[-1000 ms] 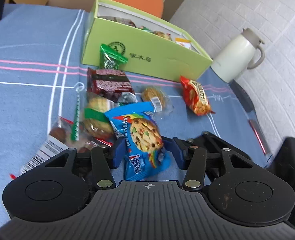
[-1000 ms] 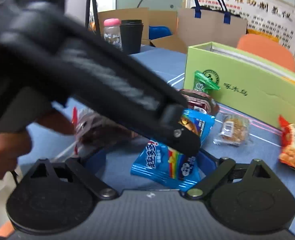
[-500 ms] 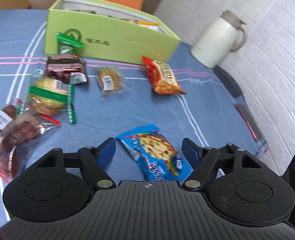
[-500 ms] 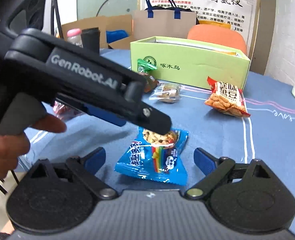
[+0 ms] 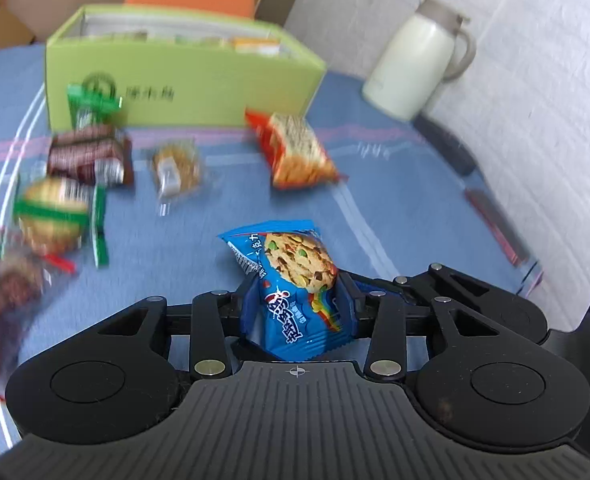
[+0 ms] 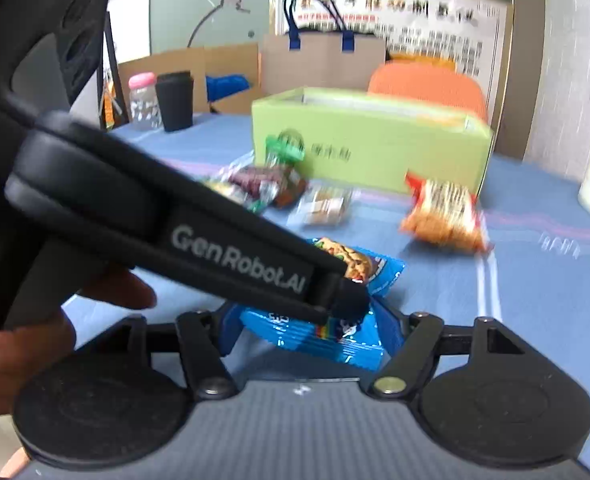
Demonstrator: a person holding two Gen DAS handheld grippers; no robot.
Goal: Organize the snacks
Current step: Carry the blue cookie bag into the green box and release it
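Left wrist view: blue cookie packet (image 5: 295, 292) pinched, crumpled, between closing left gripper (image 5: 297, 306) fingers above blue tablecloth (image 5: 375, 184), right gripper (image 6: 309, 328) jaws also closing around that packet, pads touching its edges, green box (image 5: 199, 80) and other snacks beyond.

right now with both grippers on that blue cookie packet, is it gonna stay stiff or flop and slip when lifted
The blue cookie packet probably flexes: its film creases where the closing left gripper pinches it. The glossy wrapper may slip. The closing right gripper also has it between its fingers, so a hard squeeze could crack the cookie inside.
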